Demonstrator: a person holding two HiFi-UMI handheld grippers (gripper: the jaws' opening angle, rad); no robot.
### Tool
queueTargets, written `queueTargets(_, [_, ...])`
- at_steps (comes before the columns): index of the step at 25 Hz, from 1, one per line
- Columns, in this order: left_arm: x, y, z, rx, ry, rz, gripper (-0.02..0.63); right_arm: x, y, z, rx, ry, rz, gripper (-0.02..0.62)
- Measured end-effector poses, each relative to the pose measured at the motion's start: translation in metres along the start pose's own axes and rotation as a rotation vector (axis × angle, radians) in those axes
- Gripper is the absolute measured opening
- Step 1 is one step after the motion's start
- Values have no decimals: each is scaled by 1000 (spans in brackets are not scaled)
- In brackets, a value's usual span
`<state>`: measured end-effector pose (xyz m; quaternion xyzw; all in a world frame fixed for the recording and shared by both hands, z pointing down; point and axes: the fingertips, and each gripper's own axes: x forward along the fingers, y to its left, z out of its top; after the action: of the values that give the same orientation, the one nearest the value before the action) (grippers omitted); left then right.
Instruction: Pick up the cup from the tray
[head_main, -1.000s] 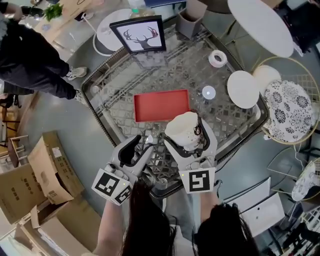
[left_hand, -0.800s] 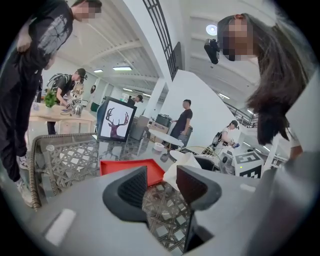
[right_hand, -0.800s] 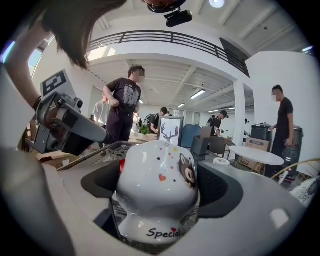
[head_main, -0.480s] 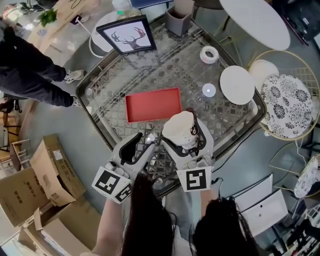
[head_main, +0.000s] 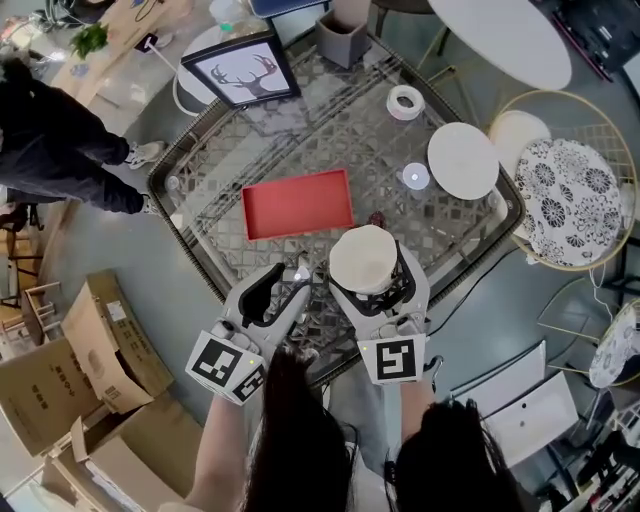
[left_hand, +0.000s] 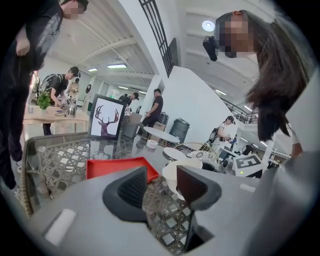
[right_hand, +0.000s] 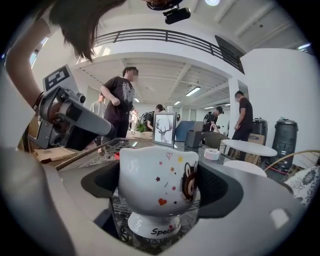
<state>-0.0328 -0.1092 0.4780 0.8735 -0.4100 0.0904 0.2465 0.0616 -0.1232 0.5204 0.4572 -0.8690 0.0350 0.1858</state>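
Observation:
A white footed cup (head_main: 362, 256) with small cartoon prints sits between the jaws of my right gripper (head_main: 370, 276), which is shut on its sides. In the right gripper view the cup (right_hand: 157, 172) stands upright in the right gripper (right_hand: 161, 192), its foot over the lattice table top. The red tray (head_main: 297, 204) lies flat behind it with nothing on it. My left gripper (head_main: 284, 290) hangs open and holds nothing, just left of the cup. In the left gripper view the left gripper (left_hand: 160, 182) shows the tray (left_hand: 112, 166) and the cup's rim (left_hand: 181, 164) past its jaws.
On the glass lattice table (head_main: 340, 130) are a framed deer picture (head_main: 238, 68), a tape roll (head_main: 405, 101), a small round lid (head_main: 415, 177) and a white plate (head_main: 463, 160). A wire chair with a patterned cushion (head_main: 572, 200) stands right. Cardboard boxes (head_main: 90, 360) and a person (head_main: 50, 140) are left.
The cup has turned from tilted to upright in the right gripper, so its open top now faces the head camera. The left gripper has stayed open beside it.

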Motion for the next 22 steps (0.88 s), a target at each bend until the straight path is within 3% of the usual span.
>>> queueTargets(17, [5, -8, 4, 14, 14, -18, 184, -43, 1, -32, 82, 47, -28, 497])
queueTargets(22, [2, -13, -2, 12, 32, -17, 184, -46, 3, -39, 172, 83, -10, 486])
